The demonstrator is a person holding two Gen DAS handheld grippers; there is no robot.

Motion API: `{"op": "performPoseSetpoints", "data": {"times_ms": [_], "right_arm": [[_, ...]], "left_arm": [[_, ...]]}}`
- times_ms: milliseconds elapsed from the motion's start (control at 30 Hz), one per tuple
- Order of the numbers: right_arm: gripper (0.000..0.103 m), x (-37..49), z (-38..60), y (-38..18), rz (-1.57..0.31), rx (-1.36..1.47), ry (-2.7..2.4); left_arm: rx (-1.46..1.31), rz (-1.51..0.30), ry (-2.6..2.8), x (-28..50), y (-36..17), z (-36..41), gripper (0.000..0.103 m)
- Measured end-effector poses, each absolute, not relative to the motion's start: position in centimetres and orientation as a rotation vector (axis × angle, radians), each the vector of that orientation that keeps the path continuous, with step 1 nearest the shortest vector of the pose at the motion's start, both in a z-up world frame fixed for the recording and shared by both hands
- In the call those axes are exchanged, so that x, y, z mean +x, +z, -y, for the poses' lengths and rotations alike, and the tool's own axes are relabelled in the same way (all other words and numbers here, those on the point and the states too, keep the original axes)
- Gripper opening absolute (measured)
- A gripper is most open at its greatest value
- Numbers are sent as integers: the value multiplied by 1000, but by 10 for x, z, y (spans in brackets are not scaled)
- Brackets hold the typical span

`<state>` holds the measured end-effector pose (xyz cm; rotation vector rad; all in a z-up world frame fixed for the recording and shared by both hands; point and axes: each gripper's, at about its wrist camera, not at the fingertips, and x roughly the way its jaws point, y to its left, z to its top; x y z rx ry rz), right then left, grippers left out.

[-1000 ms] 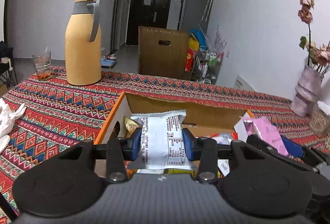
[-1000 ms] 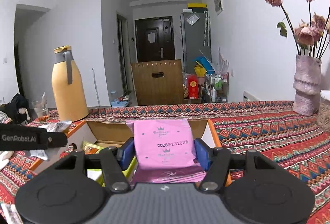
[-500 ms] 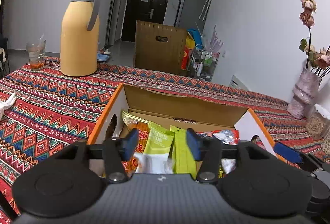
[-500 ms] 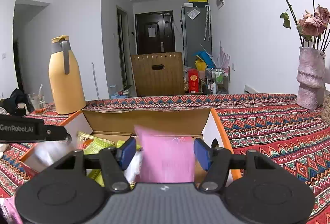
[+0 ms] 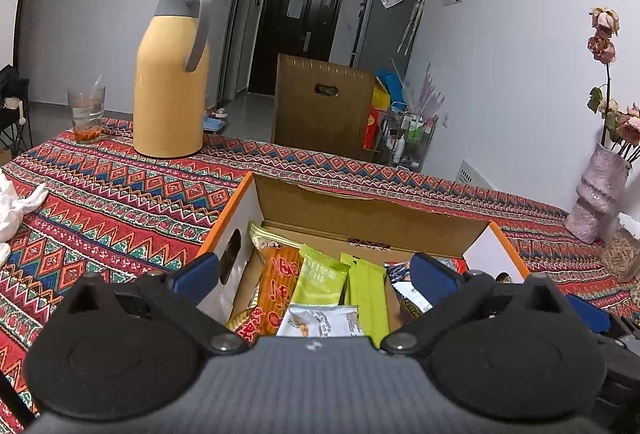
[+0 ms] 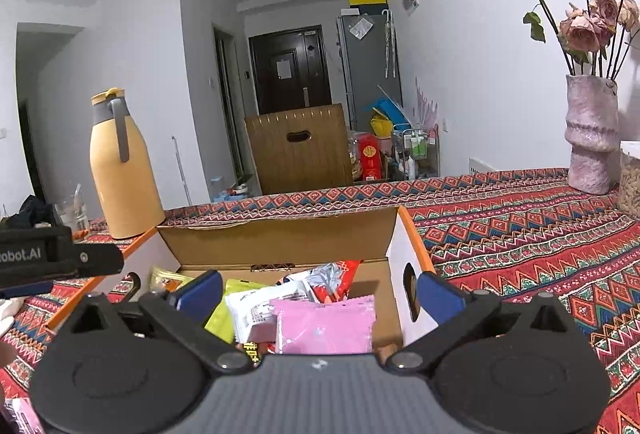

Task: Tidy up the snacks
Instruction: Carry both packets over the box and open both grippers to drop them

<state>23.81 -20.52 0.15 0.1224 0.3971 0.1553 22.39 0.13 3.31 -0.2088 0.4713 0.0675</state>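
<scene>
**Colleague:** What did you have on the left side?

**Me:** A glass [image 5: 85, 111] and a tall yellow flask [image 5: 170, 74] stood at the far left of the patterned cloth [image 5: 112, 194]. Nearer me, my left gripper [image 5: 316, 272] hung over the open cardboard box [image 5: 372, 212]. Its jaws had just been opening and stood spread wide, gripping nothing. A white snack packet [image 5: 320, 320] lay in the box below them, on the orange and green packets.

**Colleague:** And the right?

**Me:** My right gripper [image 6: 320, 292] was over the same box [image 6: 280, 238], jaws also just opened to their widest, with nothing pinched. The pink packet [image 6: 326, 326] lay loose inside, touching neither pad, beside a white packet. Further right stood a pink vase [image 6: 592, 138] of dried roses.
</scene>
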Motion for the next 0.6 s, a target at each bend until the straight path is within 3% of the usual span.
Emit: {"op": "performPoseSetpoints", "data": {"times_ms": [600], "right_arm": [[103,182,212,25,-351,105,142]], "left_arm": [[-177,-425,56,175,60,2,103]]}}
